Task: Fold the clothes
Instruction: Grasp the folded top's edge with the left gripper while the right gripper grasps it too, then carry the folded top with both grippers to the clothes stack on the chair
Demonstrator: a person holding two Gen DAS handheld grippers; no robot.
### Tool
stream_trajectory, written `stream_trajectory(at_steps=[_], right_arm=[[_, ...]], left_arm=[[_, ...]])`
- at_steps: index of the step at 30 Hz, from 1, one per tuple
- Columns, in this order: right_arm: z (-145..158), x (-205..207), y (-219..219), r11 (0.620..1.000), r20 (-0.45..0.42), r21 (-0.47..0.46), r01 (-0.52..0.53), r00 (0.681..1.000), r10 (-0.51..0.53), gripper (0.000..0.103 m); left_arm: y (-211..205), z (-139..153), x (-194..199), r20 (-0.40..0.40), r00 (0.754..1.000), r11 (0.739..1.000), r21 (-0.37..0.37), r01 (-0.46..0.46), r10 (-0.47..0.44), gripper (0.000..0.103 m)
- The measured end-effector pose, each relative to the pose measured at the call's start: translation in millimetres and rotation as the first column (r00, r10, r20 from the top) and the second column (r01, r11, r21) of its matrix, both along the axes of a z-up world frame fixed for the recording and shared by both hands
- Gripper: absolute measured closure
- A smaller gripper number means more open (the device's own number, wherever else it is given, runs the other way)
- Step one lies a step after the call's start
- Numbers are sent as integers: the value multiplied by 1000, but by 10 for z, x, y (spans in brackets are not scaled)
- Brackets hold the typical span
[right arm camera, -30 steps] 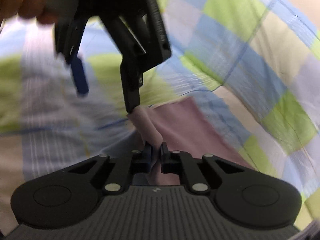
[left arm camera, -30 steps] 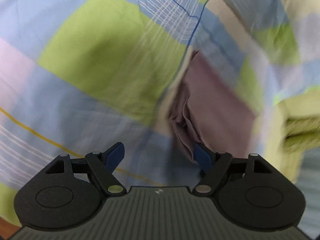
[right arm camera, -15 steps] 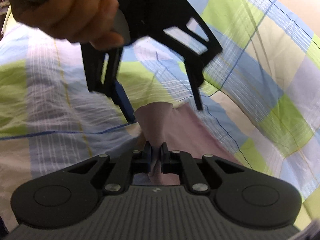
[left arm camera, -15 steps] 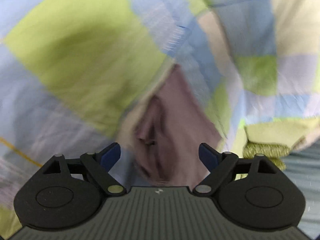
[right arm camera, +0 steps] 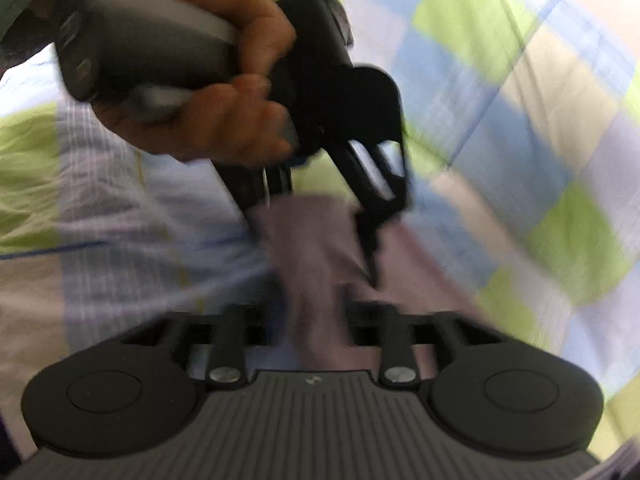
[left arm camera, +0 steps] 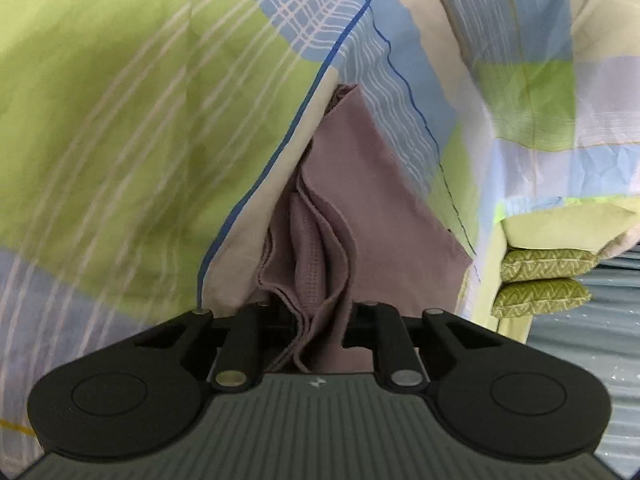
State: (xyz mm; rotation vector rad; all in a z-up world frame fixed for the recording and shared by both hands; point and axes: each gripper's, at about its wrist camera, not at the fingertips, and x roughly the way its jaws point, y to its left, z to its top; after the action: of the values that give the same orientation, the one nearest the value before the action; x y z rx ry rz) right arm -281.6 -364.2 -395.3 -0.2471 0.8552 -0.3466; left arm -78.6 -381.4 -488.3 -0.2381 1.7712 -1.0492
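A checked green, blue and cream bedsheet (left arm camera: 120, 152) covers the bed. The bunched mauve cloth garment (left arm camera: 320, 264) runs lengthwise from the left gripper (left arm camera: 316, 320), clamped on its near edge; the right gripper (right arm camera: 316, 320) pinches it alongside

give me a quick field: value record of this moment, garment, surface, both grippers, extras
garment: mauve cloth, bunched into folds at the near end
surface: checked bedsheet in green, blue and cream
left gripper: shut on a bunched edge of the cloth
right gripper: blurred; cloth runs between its fingers, closure unclear
hand: grips the left gripper's handle, in right wrist view
extras: two green patterned cushions, stacked at right
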Motion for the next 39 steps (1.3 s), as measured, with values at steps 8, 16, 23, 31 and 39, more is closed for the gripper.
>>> stream_trajectory(at_steps=[8, 16, 23, 31, 39], right_arm=[[194, -1106, -1348, 739, 100, 484, 469, 809, -579, 37], [-529, -1648, -2241, 239, -16, 945, 222, 763, -646, 41], [-680, -1415, -2359, 212, 11, 963, 165, 765, -644, 89], [-341, -1655, -1846, 309, 113, 924, 226, 610, -784, 93], [25, -2878, -686, 171, 105, 943, 284, 232, -967, 93]], left_arm=[[-45, 1, -12, 19, 1000, 1000, 5, 19, -19, 79], [-129, -34, 11, -2, 1000, 999, 25, 28, -28, 78], [-158, 84, -5, 78, 992, 995, 5, 100, -100, 86], [-519, 734, -488, 306, 890, 927, -53, 371, -339, 93], [-813, 1128, -1808, 364, 661, 690, -66, 720, -655, 93]])
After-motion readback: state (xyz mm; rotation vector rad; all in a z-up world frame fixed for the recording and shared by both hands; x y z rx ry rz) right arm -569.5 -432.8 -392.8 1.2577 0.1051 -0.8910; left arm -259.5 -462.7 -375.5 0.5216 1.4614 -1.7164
